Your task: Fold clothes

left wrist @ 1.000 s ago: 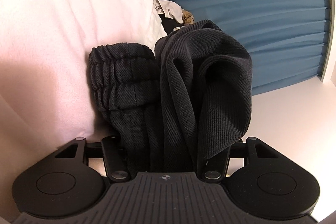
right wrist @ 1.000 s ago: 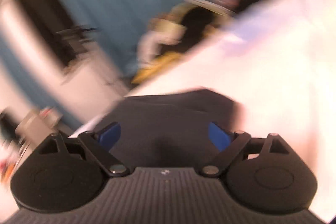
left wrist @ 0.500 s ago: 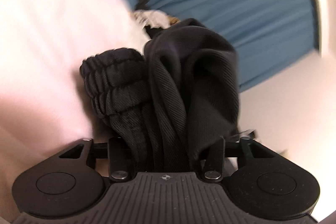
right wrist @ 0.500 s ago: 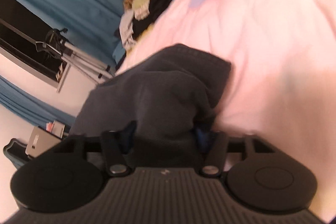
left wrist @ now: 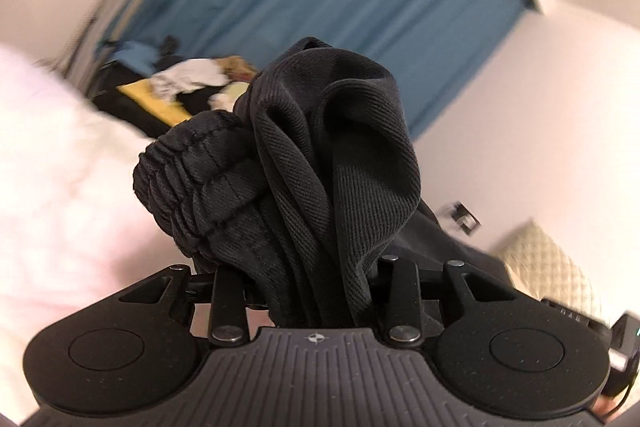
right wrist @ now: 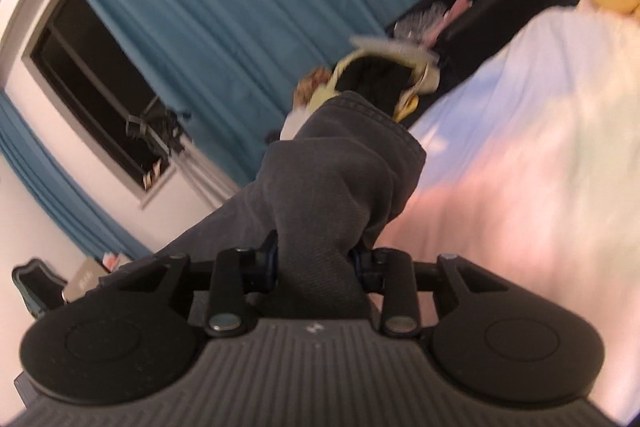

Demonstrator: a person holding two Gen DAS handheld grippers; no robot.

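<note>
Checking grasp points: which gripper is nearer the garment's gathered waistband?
Left. The left gripper clamps the garment beside its waistband; the right gripper clamps a plain hemmed end, no waistband in its view. Both jaws have just been closing on it.

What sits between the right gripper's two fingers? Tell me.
Bunched dark grey garment, clamped in the right gripper whose jaws have just been closing; right wrist view.
</note>
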